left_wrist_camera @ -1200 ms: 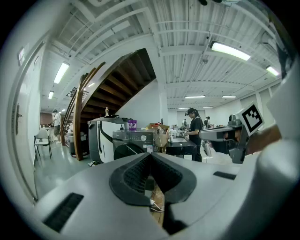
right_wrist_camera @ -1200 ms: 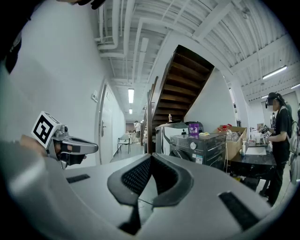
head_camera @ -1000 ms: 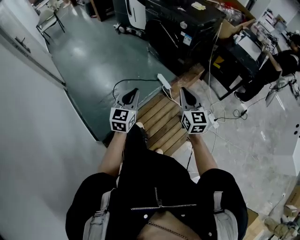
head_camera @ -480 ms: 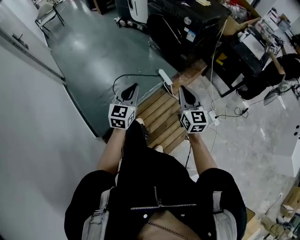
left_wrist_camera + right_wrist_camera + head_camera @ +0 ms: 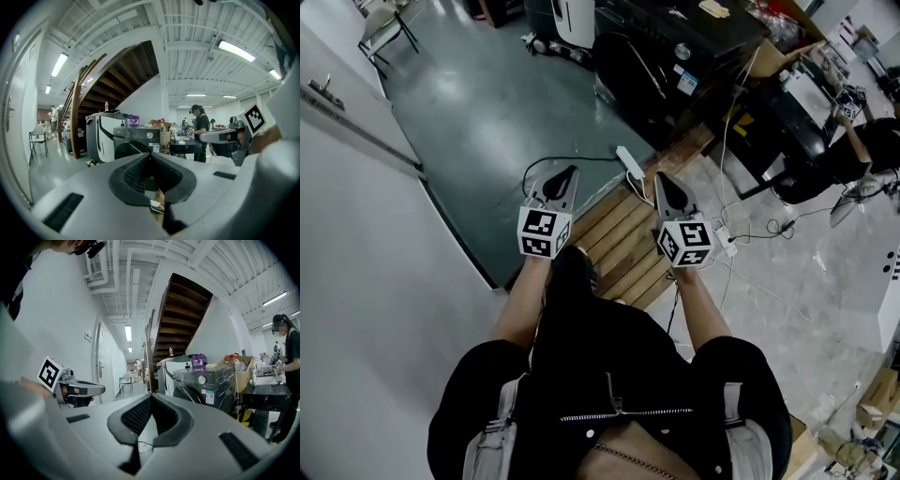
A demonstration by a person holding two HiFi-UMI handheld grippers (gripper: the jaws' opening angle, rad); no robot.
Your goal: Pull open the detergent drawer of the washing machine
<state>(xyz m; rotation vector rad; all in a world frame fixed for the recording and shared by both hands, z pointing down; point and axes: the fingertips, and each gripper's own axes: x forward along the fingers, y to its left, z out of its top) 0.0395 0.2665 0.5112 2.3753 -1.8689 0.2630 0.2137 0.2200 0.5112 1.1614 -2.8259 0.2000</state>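
The dark front-loading washing machine (image 5: 675, 56) stands at the far side of the floor, some way ahead of both grippers. In the right gripper view, the washing machine (image 5: 201, 380) shows its knob and door; its detergent drawer is too small to make out. From the left gripper view the washing machine (image 5: 136, 140) is straight ahead. My left gripper (image 5: 567, 175) and right gripper (image 5: 661, 180) are held side by side, pointing at it, both shut and empty. Their tips meet in the left gripper view (image 5: 150, 154) and in the right gripper view (image 5: 151, 396).
A wooden pallet (image 5: 623, 239) lies under the grippers, with a white power strip (image 5: 630, 161) and cables beyond it. A white appliance (image 5: 572, 19) stands left of the machine. Along the left runs a white wall (image 5: 356, 234). Desks and a person (image 5: 872, 131) are at the right.
Both grippers have moved forward together over the pallet, nearer the washing machine. Both stay shut.
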